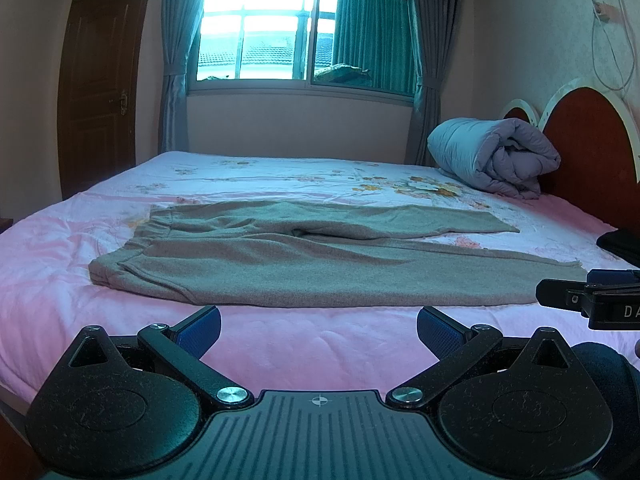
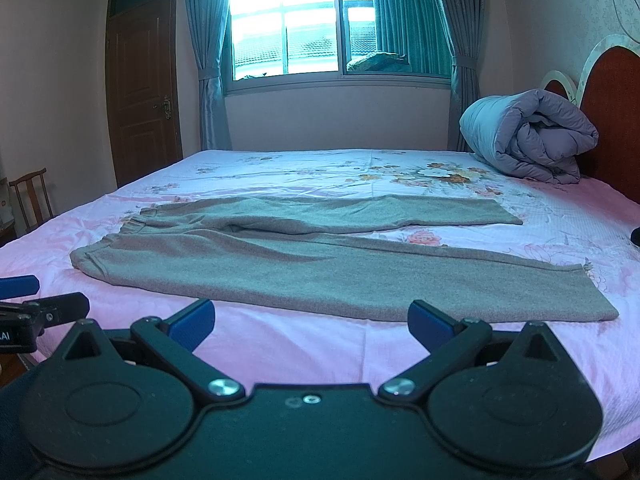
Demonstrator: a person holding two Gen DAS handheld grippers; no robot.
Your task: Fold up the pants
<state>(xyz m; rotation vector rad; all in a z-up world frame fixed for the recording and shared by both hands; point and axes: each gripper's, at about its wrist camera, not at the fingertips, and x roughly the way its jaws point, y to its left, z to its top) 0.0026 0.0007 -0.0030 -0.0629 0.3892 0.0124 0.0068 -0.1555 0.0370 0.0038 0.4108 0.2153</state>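
While the grey sweatpants (image 1: 304, 256) lie flat across the pink floral bedsheet (image 1: 280, 344) – waistband left, legs apart toward the headboard (image 2: 616, 120) – both grippers hover near the bed's edge, left gripper (image 1: 319, 330) and right gripper (image 2: 310, 322) spread wide, gripping nothing; a rolled duvet (image 2: 528, 140) sits beyond

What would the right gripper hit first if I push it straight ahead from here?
Probably the near leg of the grey pants. The right gripper is open, over bare pink bedsheet, and the pants' near edge lies straight ahead. If it travels level rather than downward, it may pass above the cloth; depth is unclear.
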